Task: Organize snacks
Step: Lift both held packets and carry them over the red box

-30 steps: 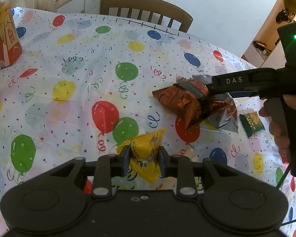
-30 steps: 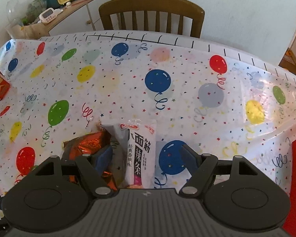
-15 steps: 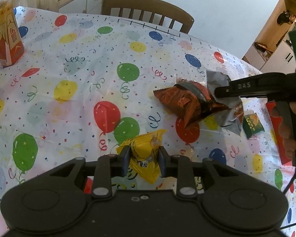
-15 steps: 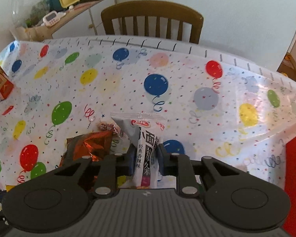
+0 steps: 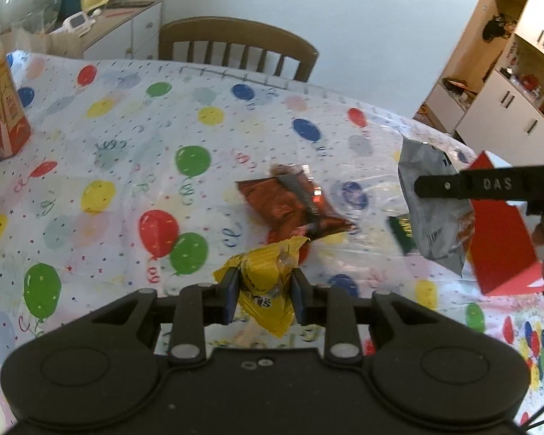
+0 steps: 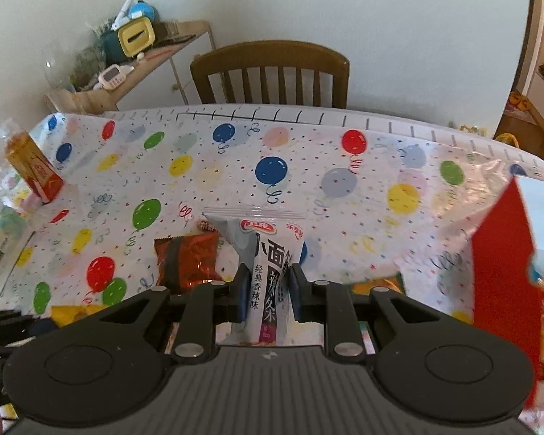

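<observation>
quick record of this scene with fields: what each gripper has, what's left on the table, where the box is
left gripper: shut on yellow packet
right gripper: shut on grey packet, lifted off the cloth
on table: orange-brown packet, green packet
red box: at the table's right side
far left: orange carton, upright

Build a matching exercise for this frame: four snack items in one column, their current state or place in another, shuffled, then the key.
Items
1. yellow packet
2. grey-white packet
3. orange-brown foil packet
4. small green packet

States
A. lying on the tablecloth, partly hidden behind the lifted packet
B. clamped in the right gripper
C. clamped in the left gripper
D. lying free mid-table

Pairs: 1-C, 2-B, 3-D, 4-A
</observation>
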Motion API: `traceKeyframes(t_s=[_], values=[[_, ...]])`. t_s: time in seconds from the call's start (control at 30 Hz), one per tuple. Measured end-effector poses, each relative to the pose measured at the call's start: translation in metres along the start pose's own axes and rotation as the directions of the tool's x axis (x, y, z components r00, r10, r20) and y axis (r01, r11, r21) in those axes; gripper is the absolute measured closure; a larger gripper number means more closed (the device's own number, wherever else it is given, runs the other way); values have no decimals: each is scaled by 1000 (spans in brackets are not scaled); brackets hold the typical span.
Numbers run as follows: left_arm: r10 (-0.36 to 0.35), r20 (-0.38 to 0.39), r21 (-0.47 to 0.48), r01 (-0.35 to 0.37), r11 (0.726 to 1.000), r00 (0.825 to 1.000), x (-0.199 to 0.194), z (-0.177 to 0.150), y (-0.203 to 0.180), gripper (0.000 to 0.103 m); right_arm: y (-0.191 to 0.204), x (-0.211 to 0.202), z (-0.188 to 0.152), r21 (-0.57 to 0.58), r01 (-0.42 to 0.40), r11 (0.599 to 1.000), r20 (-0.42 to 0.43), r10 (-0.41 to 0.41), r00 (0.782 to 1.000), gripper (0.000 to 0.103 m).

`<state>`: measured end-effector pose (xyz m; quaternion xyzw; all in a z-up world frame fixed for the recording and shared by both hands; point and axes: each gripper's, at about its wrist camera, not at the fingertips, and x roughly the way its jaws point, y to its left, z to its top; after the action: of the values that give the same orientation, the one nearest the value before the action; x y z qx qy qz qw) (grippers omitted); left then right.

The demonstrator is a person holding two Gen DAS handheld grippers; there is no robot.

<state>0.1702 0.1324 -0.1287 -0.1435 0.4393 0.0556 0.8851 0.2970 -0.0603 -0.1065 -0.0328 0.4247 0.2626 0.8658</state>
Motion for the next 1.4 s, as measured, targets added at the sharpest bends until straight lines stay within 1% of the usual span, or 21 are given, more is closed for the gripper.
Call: traceKeyframes(t_s=[0.2,0.33,0.5,0.7,0.83,1.03,1.27,1.4], values=[[-38,27,47,37,998,999,-19,1,-34,77,-19,-49,-14,18,-2,1000,37,1,999,81],[-67,54,86,62,994,996,-33,4,-64,77,-37,-80,-22,31,4,1000,65,-6,998,81],[-106,78,140,94,986,991,-44,10,-108,77,-67,-117,-30,54,10,999,109,-16,994,81],[-148,92,206,126,970,985,-48,17,-166,77,-110,-148,-37,87,33,996,146,-45,988,81],[-178,89,234,154,960,980,-47,21,-204,77,-139,-160,-40,107,50,993,160,-67,985,81],[-196,96,280,162,946,976,-41,28,-260,77,-187,-172,-45,134,78,988,173,-101,980,81],[-198,83,316,163,935,977,-20,35,-316,77,-244,-179,-43,166,113,980,185,-144,972,81],[-192,58,324,164,932,980,-3,37,-339,77,-275,-174,-42,184,147,972,174,-180,968,81]])
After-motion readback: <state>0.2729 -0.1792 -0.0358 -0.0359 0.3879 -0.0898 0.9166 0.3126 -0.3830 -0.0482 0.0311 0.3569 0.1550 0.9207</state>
